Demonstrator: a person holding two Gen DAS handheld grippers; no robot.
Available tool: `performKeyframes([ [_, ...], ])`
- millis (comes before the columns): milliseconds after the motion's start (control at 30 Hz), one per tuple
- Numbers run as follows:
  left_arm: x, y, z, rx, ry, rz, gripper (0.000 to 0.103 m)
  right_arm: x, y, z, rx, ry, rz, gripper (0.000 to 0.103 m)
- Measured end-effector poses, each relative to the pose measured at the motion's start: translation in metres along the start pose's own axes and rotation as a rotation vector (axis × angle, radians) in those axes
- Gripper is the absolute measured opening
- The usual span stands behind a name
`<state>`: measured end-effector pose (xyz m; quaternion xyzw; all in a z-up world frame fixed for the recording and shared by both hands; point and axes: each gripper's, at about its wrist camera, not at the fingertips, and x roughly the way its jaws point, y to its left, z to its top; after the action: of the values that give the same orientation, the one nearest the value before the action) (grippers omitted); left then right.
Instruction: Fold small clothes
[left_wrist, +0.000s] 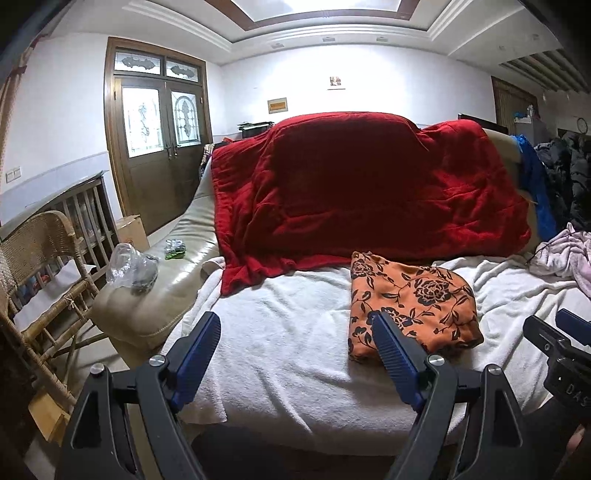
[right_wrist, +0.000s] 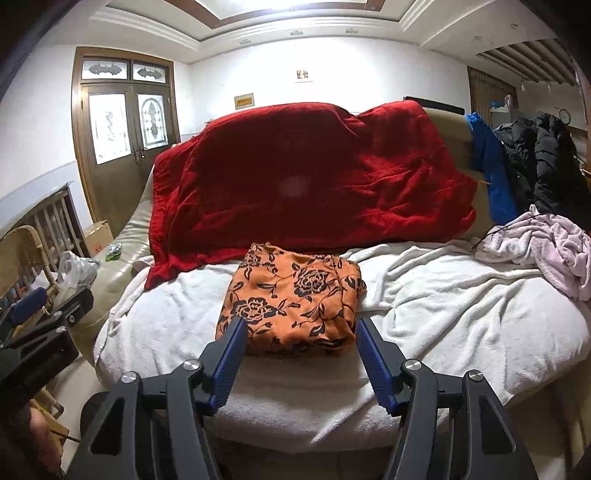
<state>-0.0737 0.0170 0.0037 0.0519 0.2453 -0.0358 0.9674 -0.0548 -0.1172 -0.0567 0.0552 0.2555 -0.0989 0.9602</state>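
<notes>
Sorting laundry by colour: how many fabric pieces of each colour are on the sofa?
Red: 1, blanket
White: 1, towel
Orange floral: 1, folded garment
Pale pink: 1, crumpled cloth
Blue: 1, garment
Black: 1, jacket
Total: 6

Folded garment (right_wrist: 291, 302) on the towel (right_wrist: 443, 295), quilt (right_wrist: 314, 177) behind, crumpled cloth (right_wrist: 546, 247) far right.

Readable marks — few
White letters "DAS" on the right hand-held gripper (left_wrist: 569, 338) body — wall signs too blurred to read.
</notes>
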Motion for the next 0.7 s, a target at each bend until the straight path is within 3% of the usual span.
performKeyframes([
  [700,0.0057,-0.0014,0.0016,0.030,0.013,-0.027,0.084,0.0073,0.0003,-0.0002,-0.006,0.002,-0.014,0.065],
])
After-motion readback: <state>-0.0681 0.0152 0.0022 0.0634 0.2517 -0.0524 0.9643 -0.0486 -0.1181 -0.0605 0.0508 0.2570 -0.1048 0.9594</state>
